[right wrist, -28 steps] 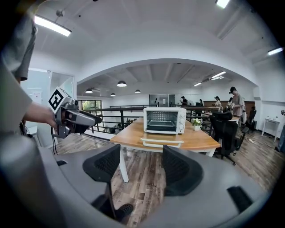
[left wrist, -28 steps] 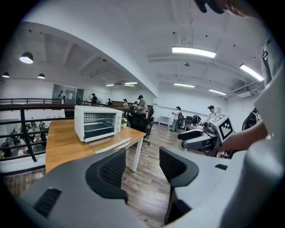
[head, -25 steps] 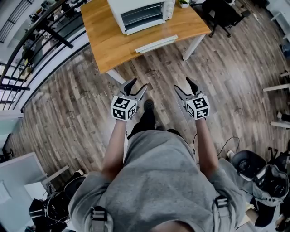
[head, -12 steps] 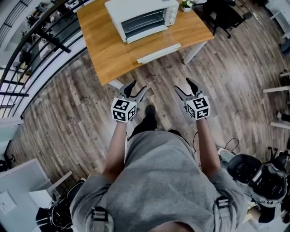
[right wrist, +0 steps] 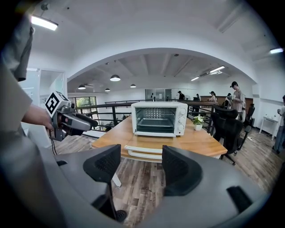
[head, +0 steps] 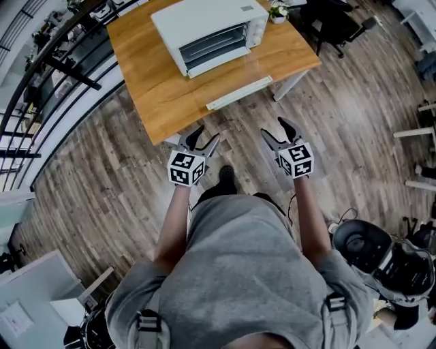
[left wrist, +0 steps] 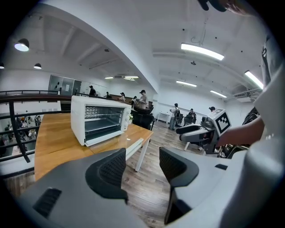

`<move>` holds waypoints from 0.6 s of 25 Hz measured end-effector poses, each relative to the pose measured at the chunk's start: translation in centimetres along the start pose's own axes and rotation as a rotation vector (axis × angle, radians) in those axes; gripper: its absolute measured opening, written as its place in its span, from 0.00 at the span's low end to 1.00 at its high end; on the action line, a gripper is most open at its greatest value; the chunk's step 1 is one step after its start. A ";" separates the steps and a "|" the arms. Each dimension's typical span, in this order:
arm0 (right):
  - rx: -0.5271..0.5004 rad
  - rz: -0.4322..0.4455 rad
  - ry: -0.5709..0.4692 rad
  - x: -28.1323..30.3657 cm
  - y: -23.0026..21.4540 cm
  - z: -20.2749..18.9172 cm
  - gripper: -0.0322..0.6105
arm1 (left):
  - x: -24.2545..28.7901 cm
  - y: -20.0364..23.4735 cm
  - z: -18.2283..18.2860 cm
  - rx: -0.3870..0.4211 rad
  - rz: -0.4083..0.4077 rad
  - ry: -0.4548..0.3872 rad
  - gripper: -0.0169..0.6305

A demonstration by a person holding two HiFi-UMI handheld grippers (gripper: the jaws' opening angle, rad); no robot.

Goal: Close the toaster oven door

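Observation:
A white toaster oven (head: 211, 31) stands on a wooden table (head: 163, 88) ahead of me, and its glass door hangs open and flat. The door's white handle (head: 240, 93) reaches the table's near edge. Both grippers hover over the wooden floor, short of the table. My left gripper (head: 202, 139) is open and empty, and so is my right gripper (head: 272, 129). The oven (left wrist: 100, 119) shows beyond the left gripper (left wrist: 142, 164) in the left gripper view. In the right gripper view the oven (right wrist: 159, 118) and its handle (right wrist: 143, 150) lie straight ahead of the right gripper (right wrist: 141, 167).
A black railing (head: 61, 61) runs along the table's left side. A small potted plant (head: 276, 11) sits by the oven, and a black office chair (head: 334, 24) stands at the table's right. Bags (head: 381, 262) lie on the floor at my right. People stand in the far background (left wrist: 178, 116).
The table and oven have slid lower and nearer in the head view as the person steps forward. Both grippers keep their pose and stay open.

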State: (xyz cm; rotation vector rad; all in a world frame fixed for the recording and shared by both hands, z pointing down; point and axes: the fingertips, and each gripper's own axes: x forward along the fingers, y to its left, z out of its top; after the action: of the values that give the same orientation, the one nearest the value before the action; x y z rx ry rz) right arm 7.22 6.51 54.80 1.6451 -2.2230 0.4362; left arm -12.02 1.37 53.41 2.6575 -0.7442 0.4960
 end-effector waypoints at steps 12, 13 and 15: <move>0.030 -0.069 0.002 2.7 -1.8 0.7 0.52 | 2.5 3.6 1.0 0.024 -0.046 0.023 0.41; 0.031 -0.073 0.001 2.6 -1.6 0.6 0.52 | 2.4 3.7 1.0 0.026 -0.051 0.021 0.41; 0.029 -0.078 0.003 2.6 -1.3 0.4 0.52 | 2.1 3.8 0.9 0.026 -0.054 0.017 0.41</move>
State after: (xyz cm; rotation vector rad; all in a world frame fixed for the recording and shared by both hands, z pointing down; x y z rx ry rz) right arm 7.69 3.74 55.66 1.7382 -2.1517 0.4512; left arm -12.19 -2.94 54.31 2.6861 -0.6637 0.5164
